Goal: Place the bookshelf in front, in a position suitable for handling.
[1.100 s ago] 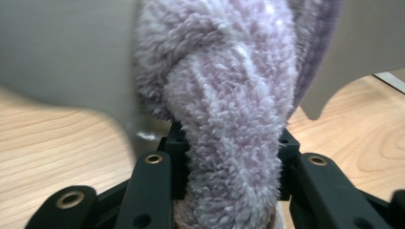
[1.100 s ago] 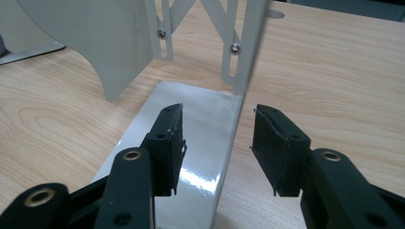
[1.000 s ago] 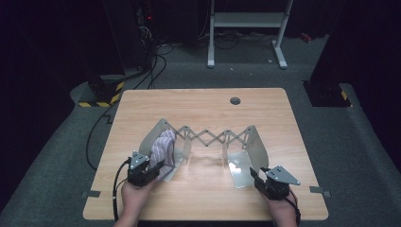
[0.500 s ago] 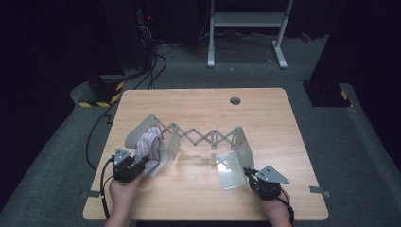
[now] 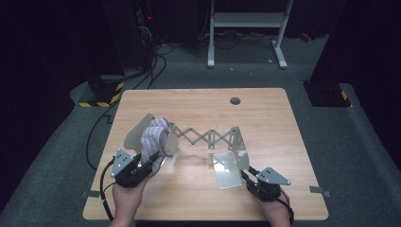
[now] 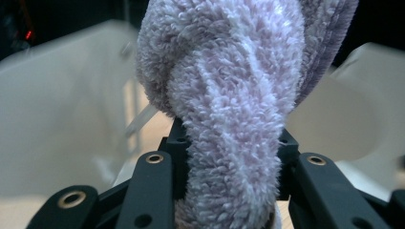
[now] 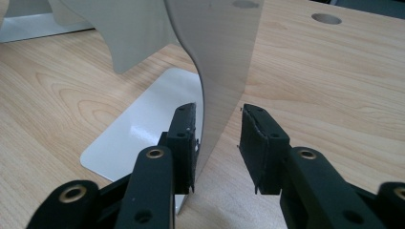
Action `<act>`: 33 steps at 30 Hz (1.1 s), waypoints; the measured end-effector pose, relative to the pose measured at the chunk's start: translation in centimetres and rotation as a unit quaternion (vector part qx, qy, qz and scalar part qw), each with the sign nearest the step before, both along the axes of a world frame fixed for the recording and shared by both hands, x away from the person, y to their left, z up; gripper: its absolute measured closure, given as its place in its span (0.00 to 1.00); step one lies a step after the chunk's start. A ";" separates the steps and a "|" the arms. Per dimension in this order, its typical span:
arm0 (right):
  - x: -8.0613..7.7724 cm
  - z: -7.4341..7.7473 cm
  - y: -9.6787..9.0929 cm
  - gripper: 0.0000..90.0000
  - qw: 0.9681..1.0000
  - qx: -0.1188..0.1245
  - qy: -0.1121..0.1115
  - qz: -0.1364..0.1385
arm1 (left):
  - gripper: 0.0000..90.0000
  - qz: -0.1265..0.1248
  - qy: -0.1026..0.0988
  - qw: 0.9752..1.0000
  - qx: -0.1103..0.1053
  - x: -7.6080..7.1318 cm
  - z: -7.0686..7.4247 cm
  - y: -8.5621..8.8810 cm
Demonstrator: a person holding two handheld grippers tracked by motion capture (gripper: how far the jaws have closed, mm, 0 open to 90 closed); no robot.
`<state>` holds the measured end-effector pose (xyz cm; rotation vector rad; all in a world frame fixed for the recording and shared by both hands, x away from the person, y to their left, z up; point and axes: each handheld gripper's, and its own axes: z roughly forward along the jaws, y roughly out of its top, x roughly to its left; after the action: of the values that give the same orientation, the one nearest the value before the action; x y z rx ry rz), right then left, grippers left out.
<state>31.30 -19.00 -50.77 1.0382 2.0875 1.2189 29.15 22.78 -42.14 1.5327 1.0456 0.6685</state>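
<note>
A lavender terry towel [image 5: 155,135] [image 6: 229,90] is bunched between the jaws of my left gripper [image 5: 152,161] [image 6: 231,143], which is shut on it and holds it up against the left plate [image 5: 136,135] of a metal scissor rack [image 5: 205,136]. My right gripper [image 5: 246,175] [image 7: 217,124] straddles the rack's upright right plate [image 5: 238,141] [image 7: 224,57]. Its jaws have just been opening. The plate stands beside the left pad [image 7: 185,138] with a gap to the right pad, so the gripper is open. The plate's flat foot [image 5: 226,171] lies on the wooden table [image 5: 265,118].
A round cable hole [image 5: 235,100] is near the table's far edge. Both hands sit close to the near edge. Beyond the table stand a white metal frame [image 5: 246,21] and floor cables [image 5: 156,56]. Grey tape tabs [image 5: 319,190] mark the near corners.
My left gripper has lifted the towel higher against the left plate. The rack's right end has slid left, shortening the lattice. My right hand has stayed near the front edge.
</note>
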 end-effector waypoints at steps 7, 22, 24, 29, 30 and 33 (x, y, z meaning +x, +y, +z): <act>-0.5 -0.1 -0.8 0.71 1.000 -0.001 0.002 -0.014 | 0.70 -0.068 -0.041 0.997 -0.023 -1.4 2.6 -3.2; -0.4 -0.2 -1.2 0.71 1.000 0.001 0.004 -0.017 | 0.69 -0.107 0.084 0.991 0.021 3.1 -5.7 -10.3; -0.4 -0.2 -1.2 0.71 1.000 -0.001 0.004 -0.016 | 0.69 -0.105 0.089 0.990 0.029 3.2 -6.4 -10.5; -0.4 -0.3 -1.1 0.71 1.000 -0.002 0.006 -0.015 | 0.70 -0.095 0.111 0.988 0.043 3.7 -7.9 -10.2; -0.3 -0.3 -1.1 0.71 1.000 -0.003 0.006 -0.015 | 0.70 -0.095 0.118 0.987 0.047 3.9 -8.2 -10.2; -0.3 -0.3 -1.1 0.71 1.000 -0.003 0.007 -0.015 | 0.70 -0.099 0.144 0.983 0.062 4.4 -9.2 -10.2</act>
<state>30.96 -20.06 -51.06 1.0747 2.0763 1.1935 33.57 12.54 -51.39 1.8531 1.0610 0.3859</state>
